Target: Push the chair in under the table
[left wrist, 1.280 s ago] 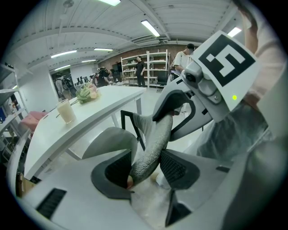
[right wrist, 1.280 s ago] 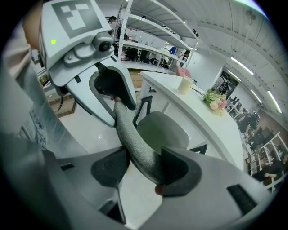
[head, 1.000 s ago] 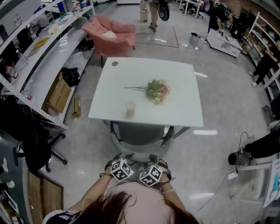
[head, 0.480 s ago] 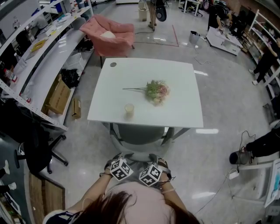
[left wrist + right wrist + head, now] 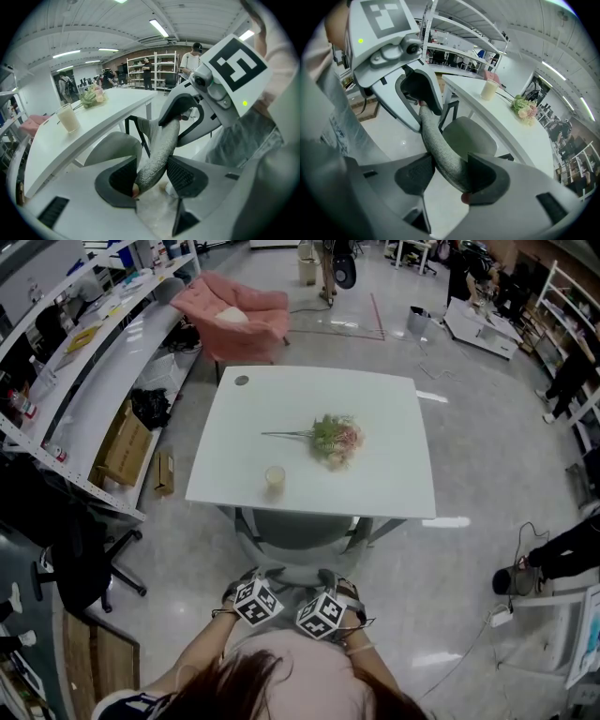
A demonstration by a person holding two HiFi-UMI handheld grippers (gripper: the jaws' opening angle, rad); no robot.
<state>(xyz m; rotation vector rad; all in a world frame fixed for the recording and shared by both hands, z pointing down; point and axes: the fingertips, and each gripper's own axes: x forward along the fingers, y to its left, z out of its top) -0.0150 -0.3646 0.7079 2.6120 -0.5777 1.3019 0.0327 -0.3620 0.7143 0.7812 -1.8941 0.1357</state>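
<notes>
The left tool [image 5: 152,174] and right tool [image 5: 449,174] each clamp the backrest [image 5: 292,572] of the chair [image 5: 295,529], whose seat sits partly under the table's [image 5: 394,479] near edge, so a short push seems left.

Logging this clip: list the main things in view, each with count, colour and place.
table: 1, white, middle of floor
chair: 1, grey, seat partly under table's near edge
cup: 1, cream-filled, near-left on table
flowers: 1 bunch, green and pink, table centre
armchair: 1, pink, beyond table
cardboard boxes: 2, brown, floor left of table
office chair: 1, black, far left
left gripper: 1, light grey, clamped on chair's backrest
right gripper: 1, light grey, clamped on backrest
</notes>
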